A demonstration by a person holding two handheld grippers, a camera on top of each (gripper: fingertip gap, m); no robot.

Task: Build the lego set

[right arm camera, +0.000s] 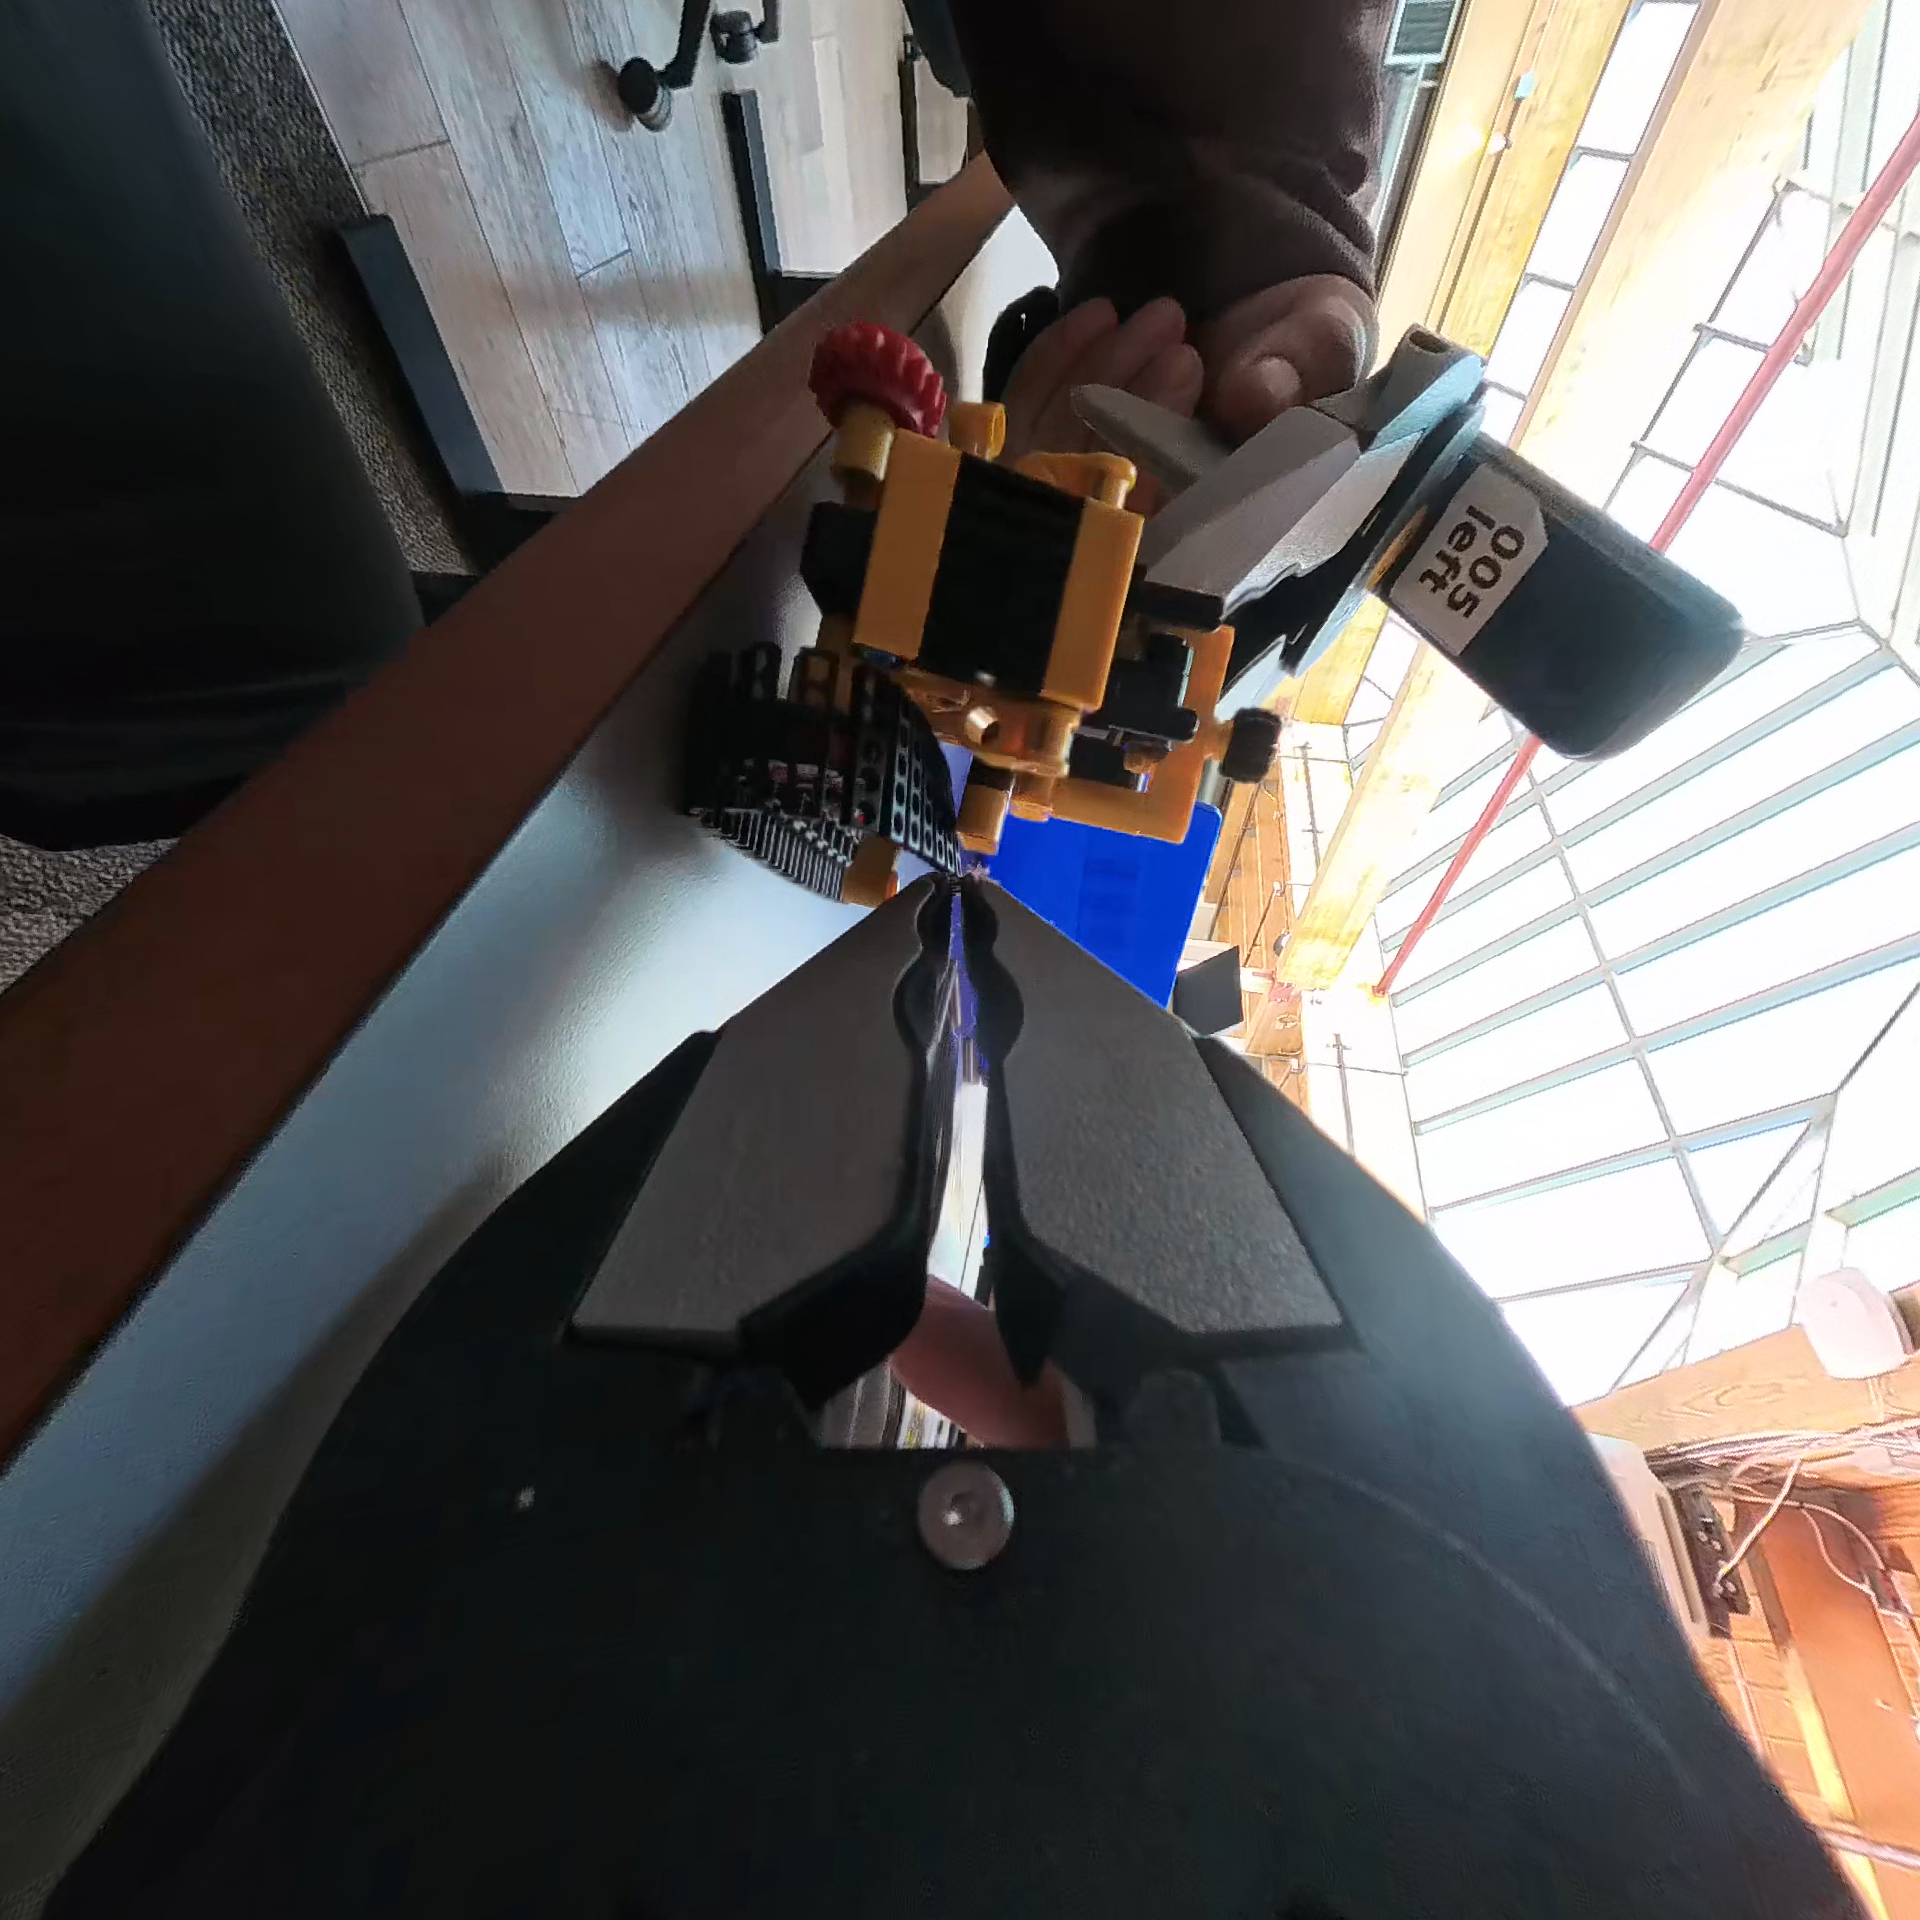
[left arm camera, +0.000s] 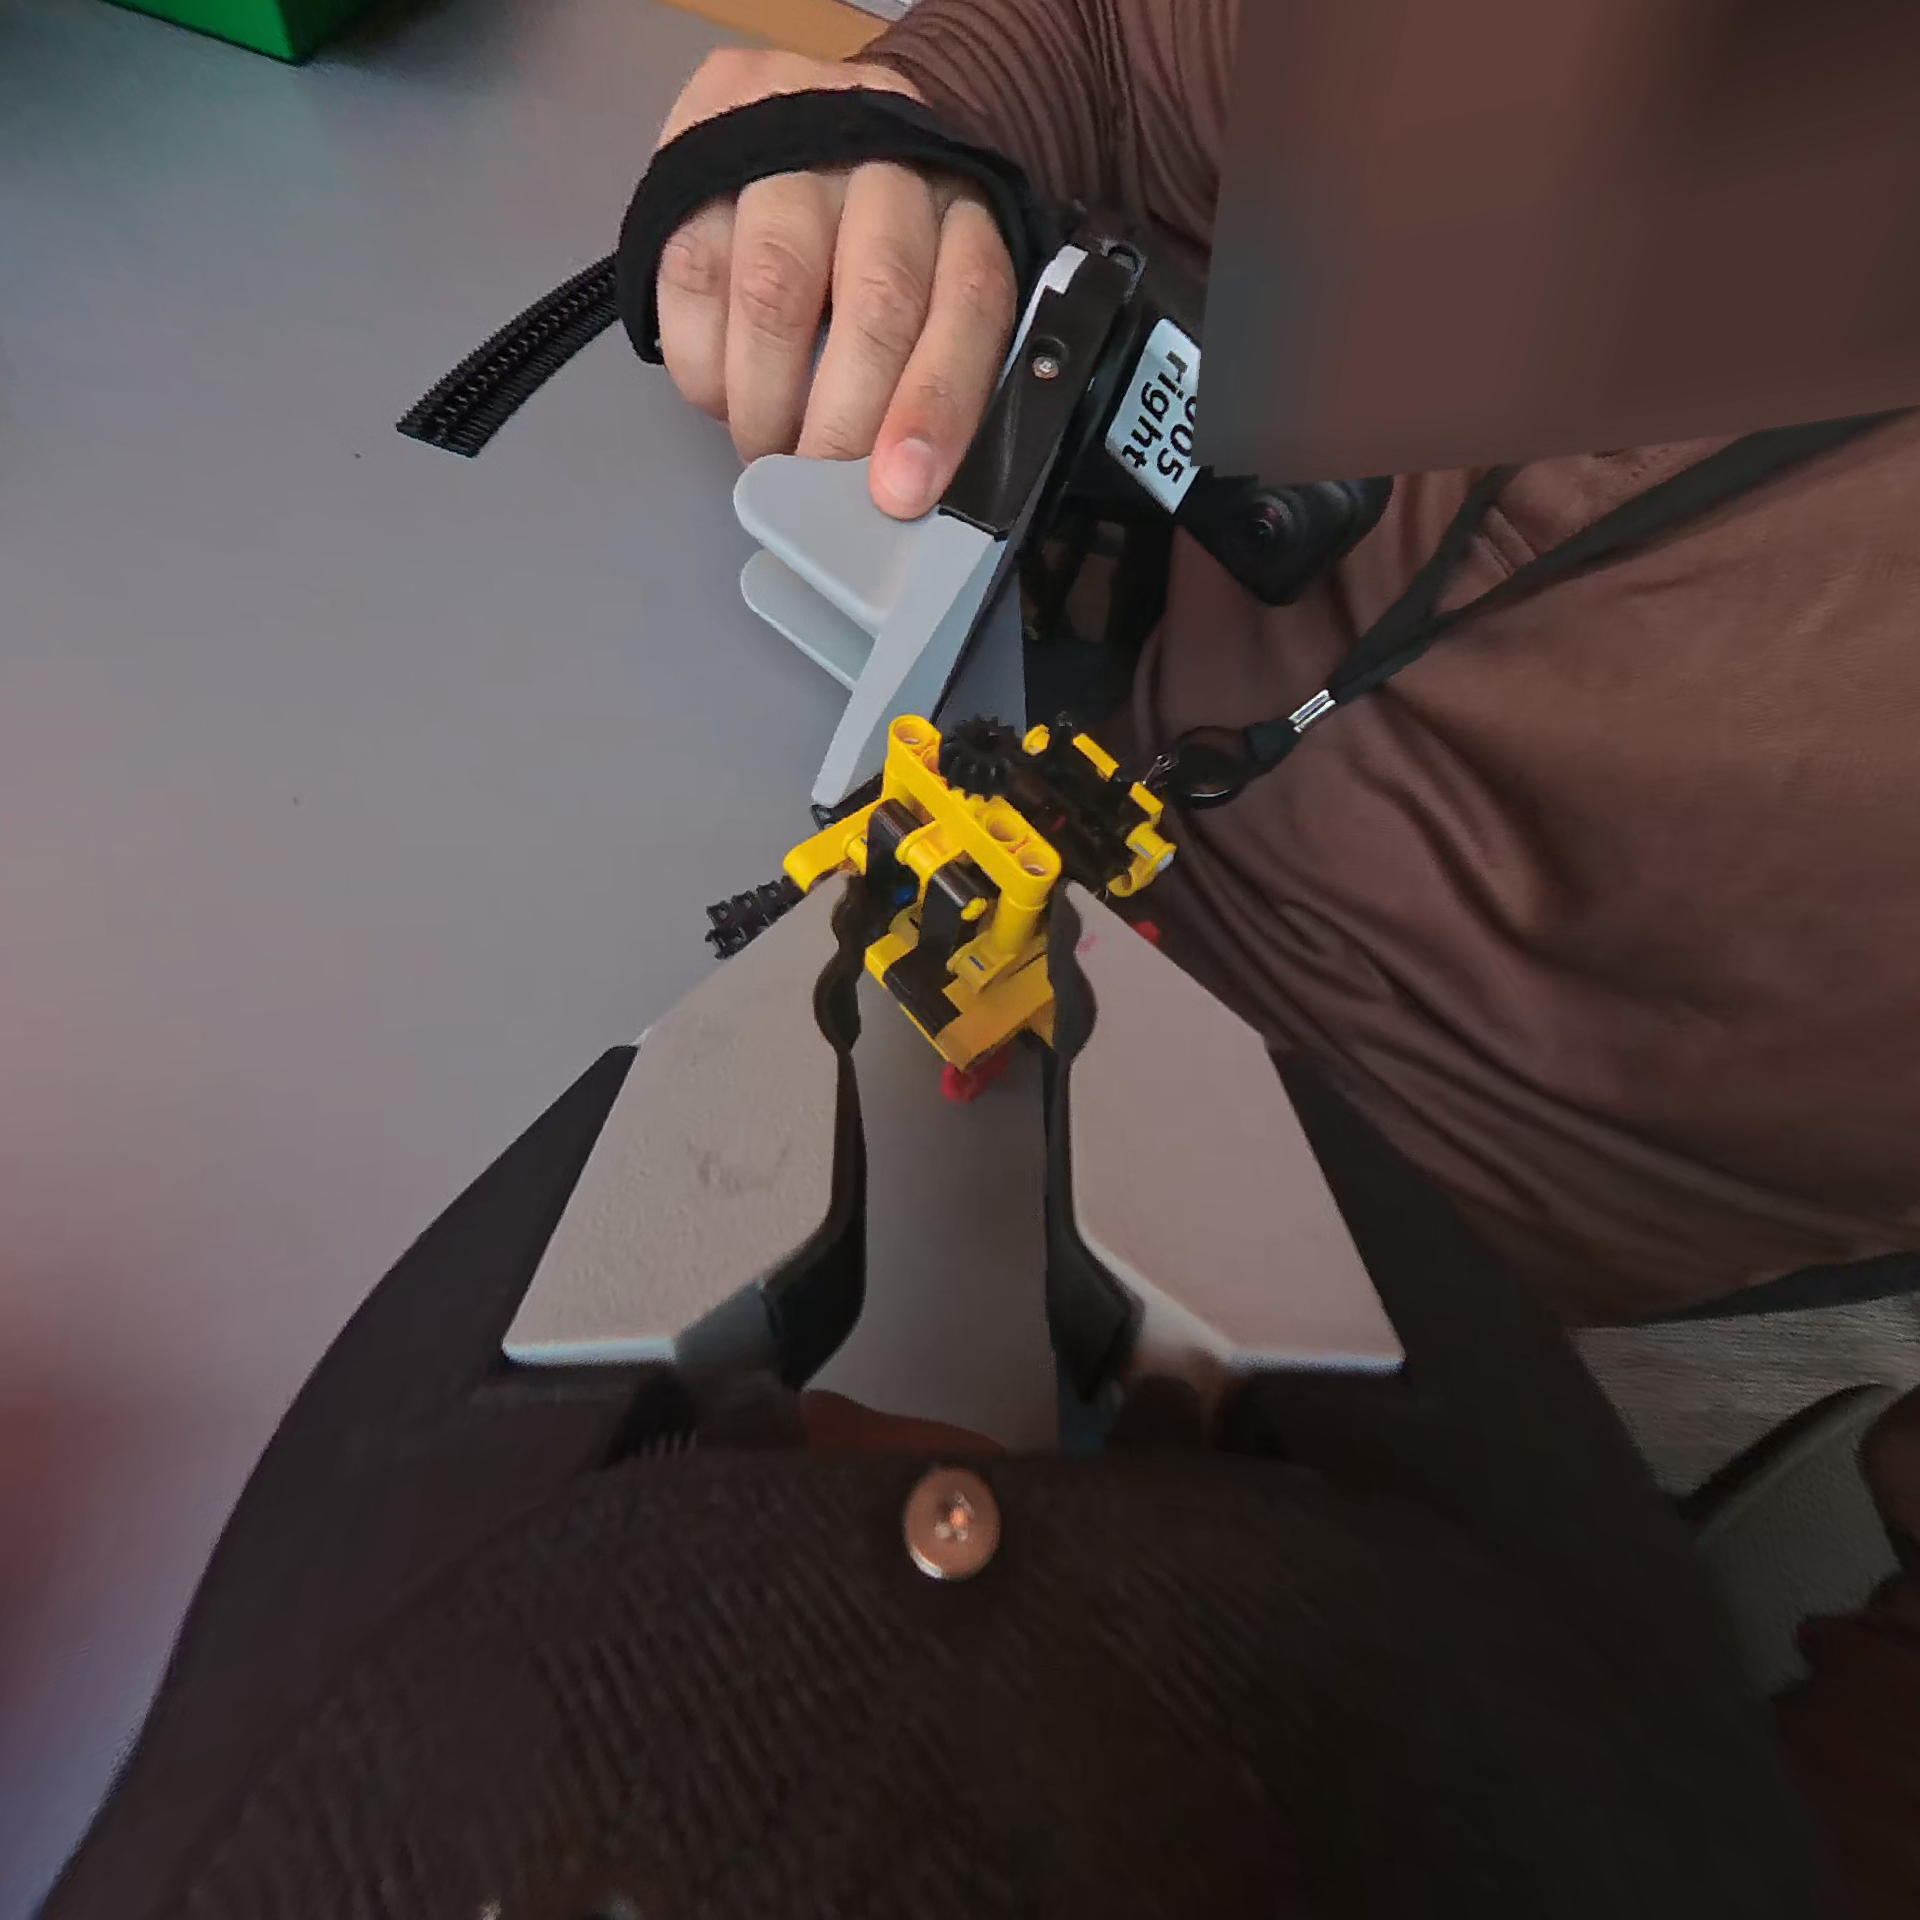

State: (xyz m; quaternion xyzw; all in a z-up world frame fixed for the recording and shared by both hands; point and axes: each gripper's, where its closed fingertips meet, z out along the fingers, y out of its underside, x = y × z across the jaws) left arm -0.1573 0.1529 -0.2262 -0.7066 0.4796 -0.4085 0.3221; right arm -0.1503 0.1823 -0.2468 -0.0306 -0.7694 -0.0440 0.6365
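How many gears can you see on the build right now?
2: a black gear at the far top of the yellow build held by the left gripper, and a red gear at its other end. More may be hidden.

Between the left gripper's (left arm camera: 961,971) jaws there is no room left: the yellow-and-black lego assembly (left arm camera: 977,894) fills the gap at the tips. Straight ahead of those tips the right gripper (left arm camera: 914,686) blocks the way, its grey fingers touching the assembly's far end, with the person's hand (left arm camera: 831,312) behind it. To the right of the jaws the brown-sleeved torso (left arm camera: 1507,831) and a black lanyard (left arm camera: 1455,613) close off passage. To the left lies bare grey table (left arm camera: 260,675), open except for a black track strip (left arm camera: 509,364) farther ahead.

The right gripper's (right arm camera: 954,894) tips are pressed nearly together. Just beyond them stand the assembly (right arm camera: 997,592), a black tracked piece (right arm camera: 821,769) and a blue bin (right arm camera: 1122,894).
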